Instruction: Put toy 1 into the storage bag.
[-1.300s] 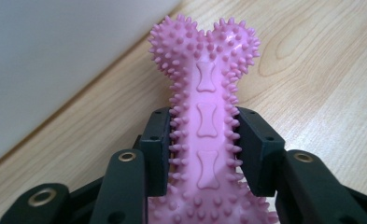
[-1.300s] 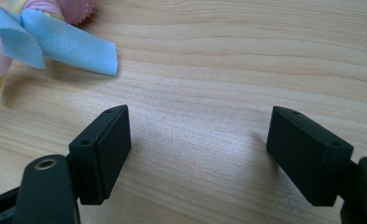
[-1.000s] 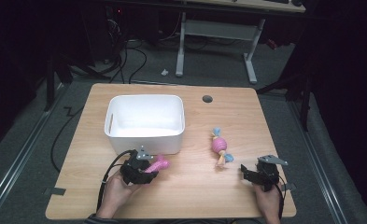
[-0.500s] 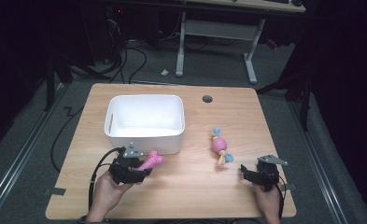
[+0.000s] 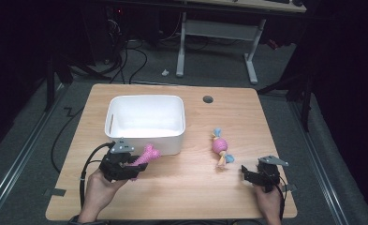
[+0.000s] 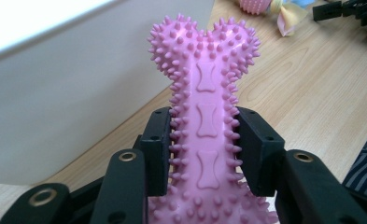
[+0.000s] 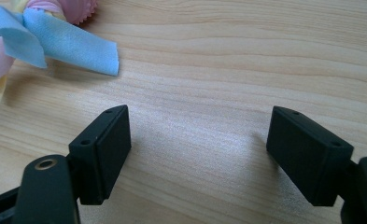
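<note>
A pink spiked rubber bone [image 6: 204,107] is clamped by its shaft between the black jaws of my left gripper [image 6: 204,149]. In the high view the left gripper [image 5: 134,165] holds the pink bone [image 5: 146,156] lifted off the table, just in front of the white bin [image 5: 145,123]. A pink ball toy with blue and yellow cloth tails [image 5: 220,146] lies on the table right of the bin. My right gripper [image 5: 250,174] rests near the table's front right, open with bare wood between its jaws [image 7: 197,154]. The cloth tails [image 7: 67,44] lie just ahead of it to the left.
The white bin's front wall [image 6: 64,93] stands close beside the held bone. A round cable hole [image 5: 208,99] sits near the wooden table's [image 5: 191,183] far edge. Desk legs and cables stand on the dark floor beyond.
My left gripper has risen with the pink bone and shifted left and toward the bin's front wall. The right gripper has kept still.
</note>
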Tool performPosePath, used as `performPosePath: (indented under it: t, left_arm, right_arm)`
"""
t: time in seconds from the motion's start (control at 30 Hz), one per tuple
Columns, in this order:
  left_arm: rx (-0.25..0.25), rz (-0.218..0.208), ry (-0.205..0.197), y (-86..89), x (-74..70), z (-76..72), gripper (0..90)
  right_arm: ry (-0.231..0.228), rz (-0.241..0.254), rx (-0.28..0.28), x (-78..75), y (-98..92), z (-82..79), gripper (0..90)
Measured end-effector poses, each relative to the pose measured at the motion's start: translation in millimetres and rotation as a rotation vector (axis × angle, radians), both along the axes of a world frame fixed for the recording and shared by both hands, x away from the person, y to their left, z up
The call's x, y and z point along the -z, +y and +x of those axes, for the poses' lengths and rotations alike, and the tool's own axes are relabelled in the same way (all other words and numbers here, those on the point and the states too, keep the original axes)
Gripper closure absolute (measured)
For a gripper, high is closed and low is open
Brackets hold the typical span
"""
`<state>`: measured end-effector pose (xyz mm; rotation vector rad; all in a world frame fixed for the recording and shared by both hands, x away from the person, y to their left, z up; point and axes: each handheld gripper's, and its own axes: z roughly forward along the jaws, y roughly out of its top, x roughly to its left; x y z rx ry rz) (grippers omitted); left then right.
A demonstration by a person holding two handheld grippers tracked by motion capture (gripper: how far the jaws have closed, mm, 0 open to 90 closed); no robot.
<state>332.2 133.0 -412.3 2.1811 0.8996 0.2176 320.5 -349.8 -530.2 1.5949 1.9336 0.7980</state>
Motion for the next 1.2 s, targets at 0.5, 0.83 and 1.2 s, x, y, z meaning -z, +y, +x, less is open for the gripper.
performPosePath:
  t: [0.5, 0.83, 1.2]
  left_arm:
    - [0.001, -0.014, -0.047, 1.1, -40.9, 11.9, 58.7]
    - [-0.034, -0.017, -0.084, 0.9, -61.7, 34.9, 58.7]
    - [-0.058, -0.009, -0.08, -2.6, -61.5, 58.8, 58.6]
  right_arm:
    - [0.0, -0.002, -0.01, 0.0, 0.3, -0.2, 21.6]
    - [0.0, -0.001, -0.019, 0.0, 0.6, -0.5, 21.5]
    - [0.001, -0.001, -0.021, 0.0, 0.7, -0.6, 21.5]
